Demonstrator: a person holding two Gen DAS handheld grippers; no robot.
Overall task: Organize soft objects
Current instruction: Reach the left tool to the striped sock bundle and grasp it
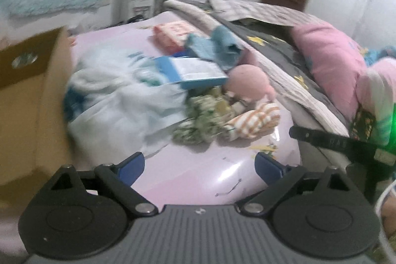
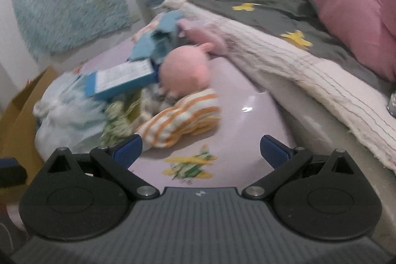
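Soft heap lying on the glossy lilac bed sheet [image 2: 237, 100], orange-and-white striped cloth bundle [image 2: 183, 115] nearest both grippers: left gripper [image 1: 199, 165] and right gripper [image 2: 200, 150] hovering released, empty, apparently lining up a pick.

Both fisheye views look forward and downward over a pale lilac sheet [image 1: 198, 177], each from behind its own hand-held gripper at the lower edge. The left view sits farther back, with a cardboard box [image 1: 29, 103] at left. The right view sits nearer. Both share the orange-striped cloth [image 2: 183, 115] and pink plush ball [image 2: 184, 71] mid-frame.
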